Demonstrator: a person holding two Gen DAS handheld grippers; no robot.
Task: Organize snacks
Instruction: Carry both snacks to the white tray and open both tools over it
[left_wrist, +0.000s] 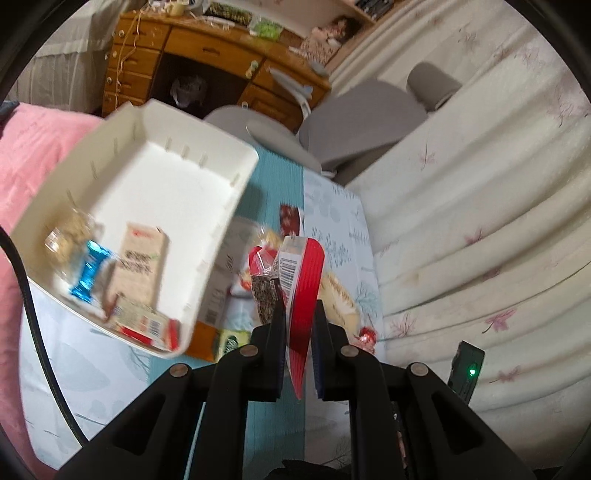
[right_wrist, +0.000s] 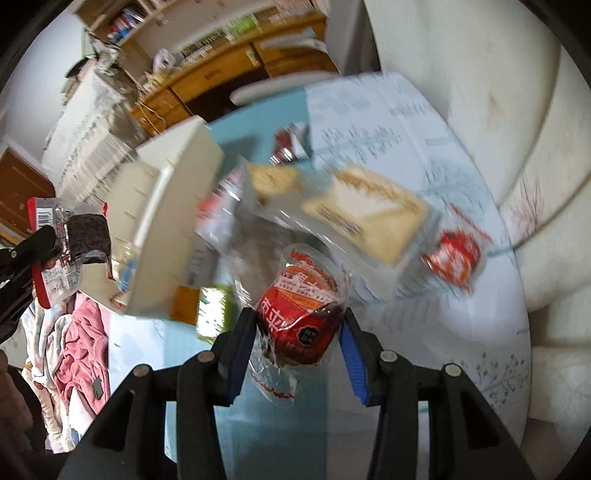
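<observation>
My left gripper (left_wrist: 299, 314) is shut on a red-edged snack packet (left_wrist: 304, 295) with a dark seaweed-like roll inside, held above the table. It also shows at the left of the right wrist view (right_wrist: 55, 243). My right gripper (right_wrist: 299, 325) is shut on a round red wrapped snack (right_wrist: 299, 314). A white bin (left_wrist: 155, 206) to the left holds a beige carton (left_wrist: 138, 266), a blue wrapped candy (left_wrist: 86, 273) and other packets. The bin also shows in the right wrist view (right_wrist: 166, 221).
Loose snacks lie on the light blue tablecloth (right_wrist: 424, 332): a beige cracker pack (right_wrist: 373, 218), a small red packet (right_wrist: 454, 258), a dark red sachet (right_wrist: 290, 146), a green-labelled pack (right_wrist: 210, 310). White curtains hang on the right, a pink blanket (left_wrist: 33, 155) on the left.
</observation>
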